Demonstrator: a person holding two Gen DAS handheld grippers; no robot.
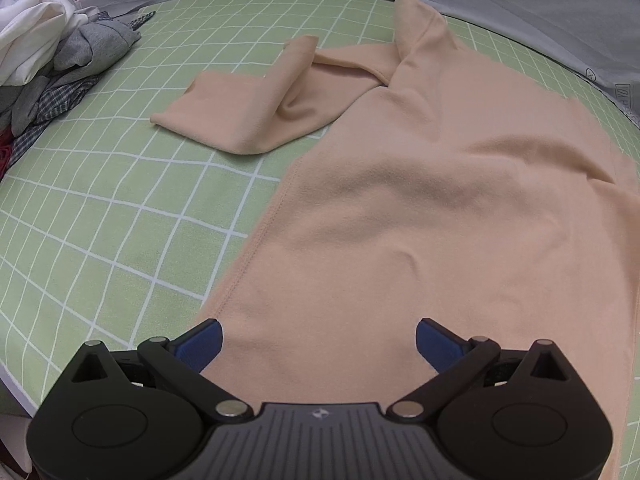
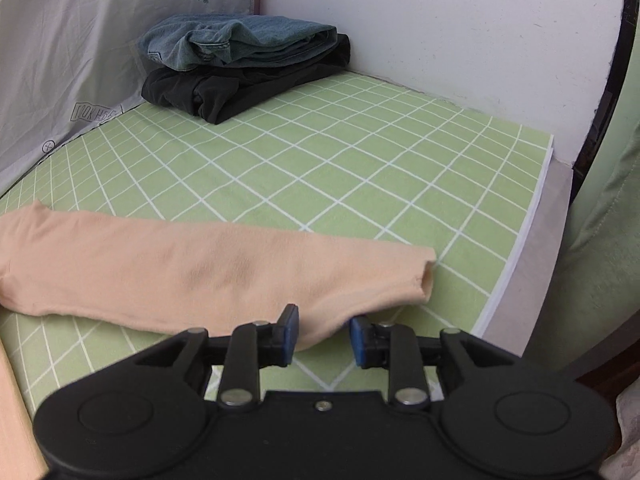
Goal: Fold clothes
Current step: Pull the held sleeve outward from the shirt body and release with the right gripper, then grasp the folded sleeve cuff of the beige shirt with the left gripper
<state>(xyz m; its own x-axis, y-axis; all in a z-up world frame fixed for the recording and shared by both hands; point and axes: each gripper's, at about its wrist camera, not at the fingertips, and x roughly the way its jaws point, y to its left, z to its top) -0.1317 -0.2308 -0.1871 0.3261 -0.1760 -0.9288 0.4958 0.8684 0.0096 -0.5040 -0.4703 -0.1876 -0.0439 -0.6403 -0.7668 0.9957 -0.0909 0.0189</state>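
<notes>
Peach top (image 1: 440, 208) lies spread flat on the green grid sheet (image 1: 100, 220), body facing up, one sleeve (image 1: 256, 108) bent and doubled back on itself at the far side of the sheet. Left gripper (image 1: 318, 344) hangs over the near hem of the top, jaws wide, blue pads (image 1: 202, 344) clear of the cloth on both sides, nothing pinched.

Other sleeve (image 2: 200, 268) lies stretched along the sheet, cuff end (image 2: 426, 280) pointing toward the sheet's edge. Right gripper (image 2: 323, 340) sits at the near edge of that sleeve, close to the cuff, jaws partly apart. A fold of sleeve bulges into the gap between the pads; neither pad visibly presses on it, so no grip.

Unfolded laundry pile (image 1: 48, 60), white, grey and checked pieces, sits at the sheet's far left corner, apart from the top. Folded stack, jeans (image 2: 240, 40) on a black garment (image 2: 224, 88), sits in the sheet's far corner against the white wall (image 2: 440, 40), well apart from the sleeve. Grey cloth (image 2: 60, 60) with a carrot print hangs along the back edge of the sheet.
</notes>
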